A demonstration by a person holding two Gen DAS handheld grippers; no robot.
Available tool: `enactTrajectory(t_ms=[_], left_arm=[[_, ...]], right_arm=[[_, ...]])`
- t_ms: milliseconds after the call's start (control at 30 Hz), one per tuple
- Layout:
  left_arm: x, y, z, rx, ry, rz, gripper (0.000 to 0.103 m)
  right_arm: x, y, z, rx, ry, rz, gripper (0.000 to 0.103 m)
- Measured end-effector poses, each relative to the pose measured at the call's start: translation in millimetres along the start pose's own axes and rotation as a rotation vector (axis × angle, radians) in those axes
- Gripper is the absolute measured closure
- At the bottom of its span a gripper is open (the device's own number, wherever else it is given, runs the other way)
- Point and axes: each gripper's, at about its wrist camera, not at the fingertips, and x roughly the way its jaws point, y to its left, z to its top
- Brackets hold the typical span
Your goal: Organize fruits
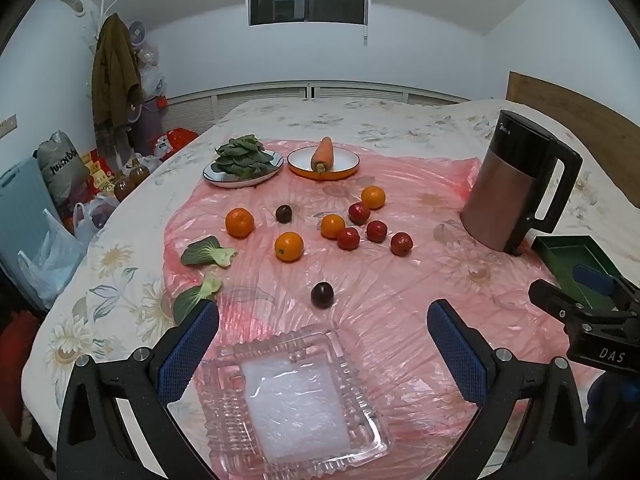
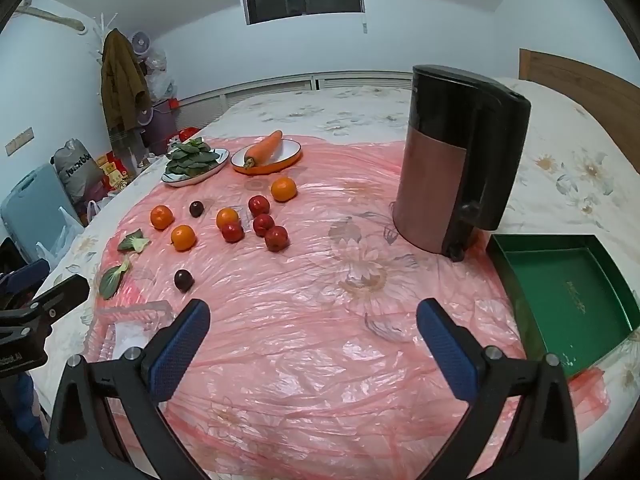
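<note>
A bed (image 2: 360, 104) with a flowered cover is carrying a pink plastic sheet (image 2: 320, 320), on which the fruits are lying loose. Four oranges (image 1: 239, 222) and four small red fruits (image 1: 348, 238) are sitting near the middle of the sheet, the red ones clustering just beside two of the oranges. One dark plum (image 1: 322, 295) is lying alone toward the near edge; a second dark plum (image 1: 283, 213) is resting between two oranges farther back. Two bok choy pieces (image 1: 208, 254) are lying along the sheet's left edge. At the far edge, a plate of leafy greens (image 1: 243, 160) is standing beside an orange-rimmed dish (image 1: 323, 166) bearing a carrot (image 1: 323, 154). A brown-and-black electric kettle (image 2: 456, 168) is standing upright at the right edge, with an empty green box (image 2: 568, 296) just beside it at the near right corner. A clear glass dish (image 1: 296, 404) is sitting empty at the near edge.

The left hand-held gripper (image 1: 323, 344) is hovering above the glass dish, jaws spread wide, gripping nothing. The right hand-held gripper (image 2: 313, 340) is hanging over bare sheet, jaws likewise released and empty, well apart from every fruit.
</note>
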Motion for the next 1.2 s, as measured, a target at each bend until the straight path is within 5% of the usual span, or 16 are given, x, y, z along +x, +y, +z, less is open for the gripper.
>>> enactTrajectory(t_ms=[400,1200], left_arm=[[3.0,14.6,-6.4,-0.092,-0.024,-0.02,0.001],[15.9,3.1,2.0,0.011,0.026,-0.019,0.001]], right_arm=[[-0.1,3.9,1.1,-0.001,-0.002,0.003,0.0],[8.0,8.3,0.2,-0.012,-0.002,0.036,0.0]])
